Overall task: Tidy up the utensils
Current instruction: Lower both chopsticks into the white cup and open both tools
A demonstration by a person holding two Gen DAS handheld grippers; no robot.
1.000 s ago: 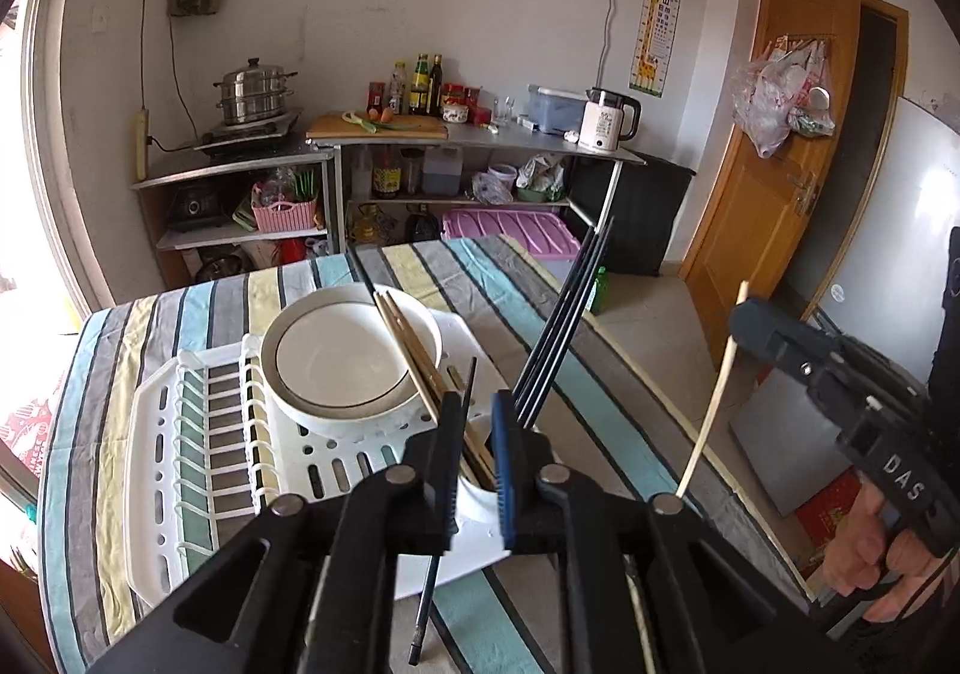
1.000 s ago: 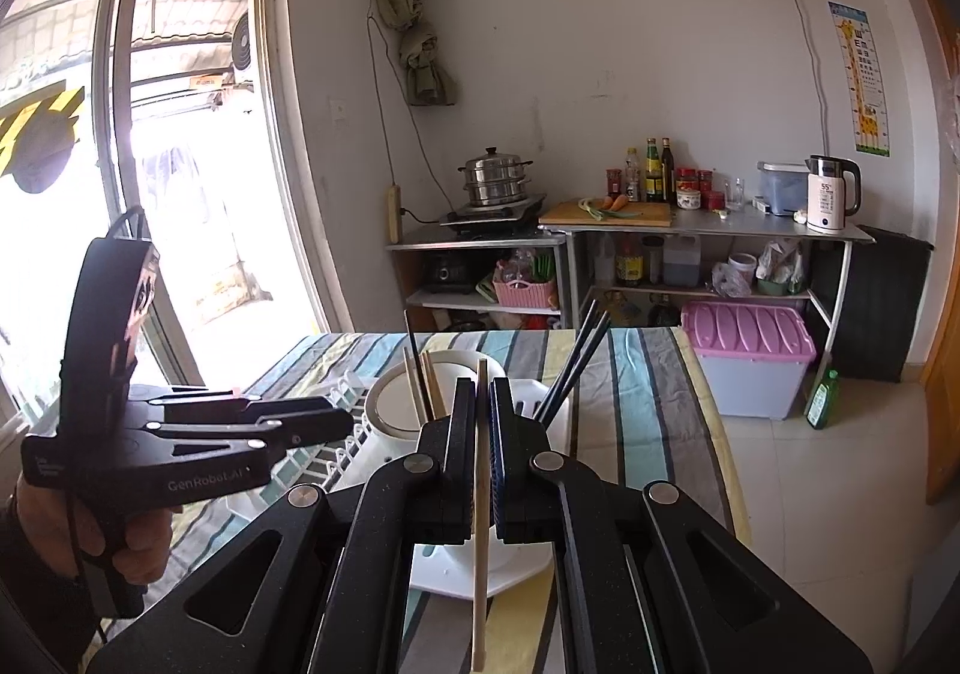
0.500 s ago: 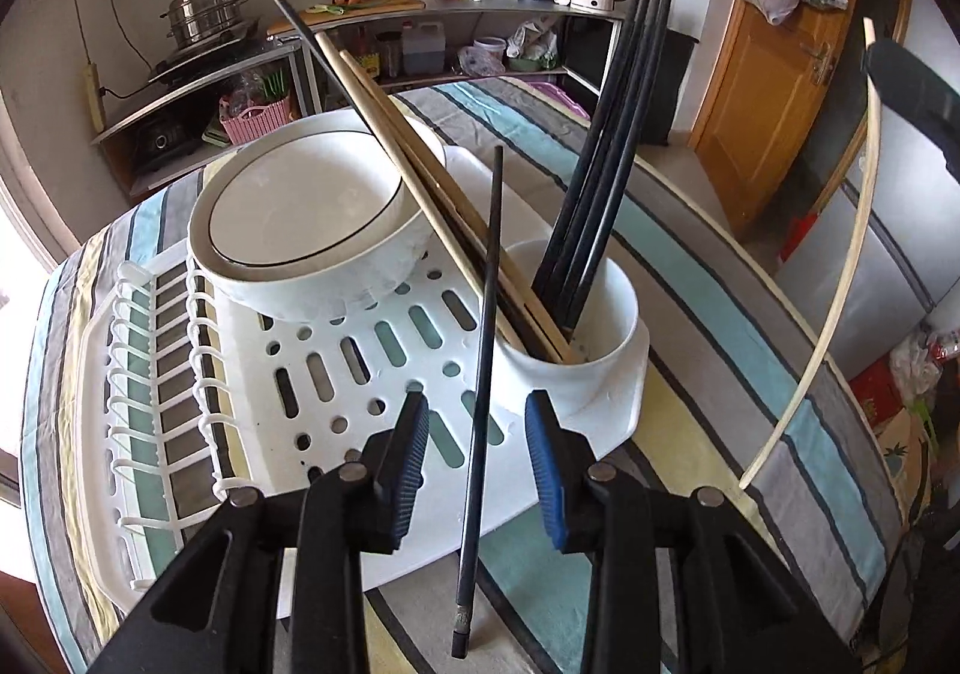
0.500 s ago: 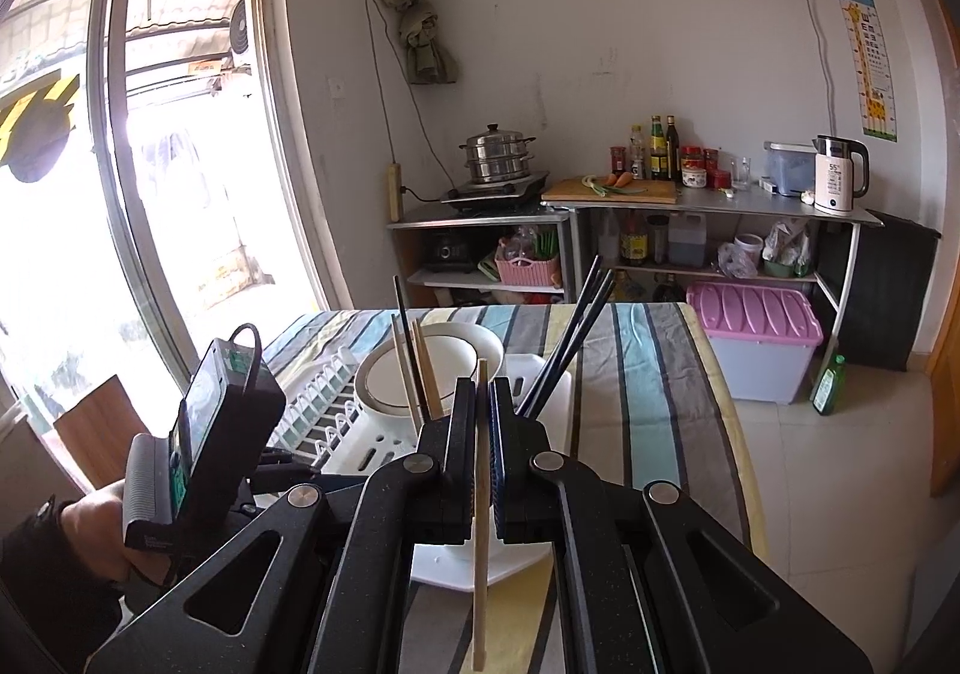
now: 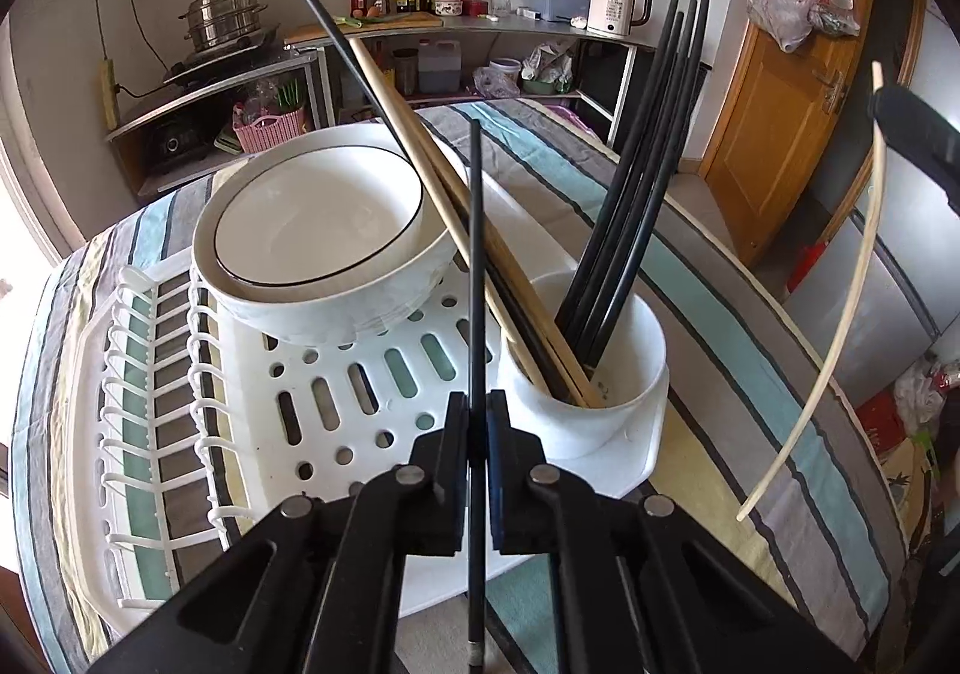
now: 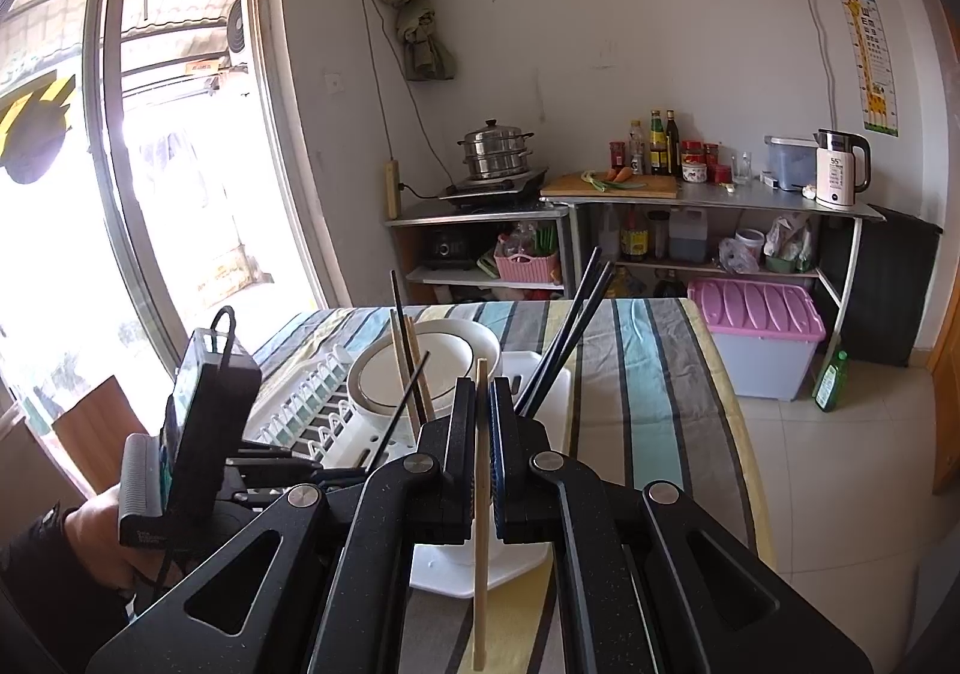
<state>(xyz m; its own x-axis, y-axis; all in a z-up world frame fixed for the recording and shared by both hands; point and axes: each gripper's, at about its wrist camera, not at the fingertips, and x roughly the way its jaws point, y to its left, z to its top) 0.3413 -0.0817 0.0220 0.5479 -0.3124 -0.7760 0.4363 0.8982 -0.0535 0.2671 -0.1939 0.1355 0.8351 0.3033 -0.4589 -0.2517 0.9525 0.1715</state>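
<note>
My left gripper (image 5: 477, 422) is shut on a black chopstick (image 5: 476, 278) and holds it upright just in front of the white holder cup (image 5: 585, 410) on the drying rack (image 5: 270, 434). The cup holds several black chopsticks (image 5: 636, 182) and wooden ones (image 5: 456, 230). My right gripper (image 6: 480, 410) is shut on a pale wooden chopstick (image 6: 480, 524), held above the table's near edge; that chopstick also shows in the left wrist view (image 5: 840, 326), to the right of the cup. The left gripper also shows in the right wrist view (image 6: 336, 473).
A white bowl (image 5: 318, 248) sits on the rack behind the cup. The striped tablecloth (image 5: 720, 314) covers the table. Shelves with a steel pot (image 6: 495, 149), bottles and a kettle (image 6: 837, 170) stand against the far wall. A pink-lidded bin (image 6: 759, 338) sits on the floor.
My left gripper swung down over the rack, opened briefly around the black chopstick, and has shut on it again. My right gripper kept its hold on the wooden chopstick.
</note>
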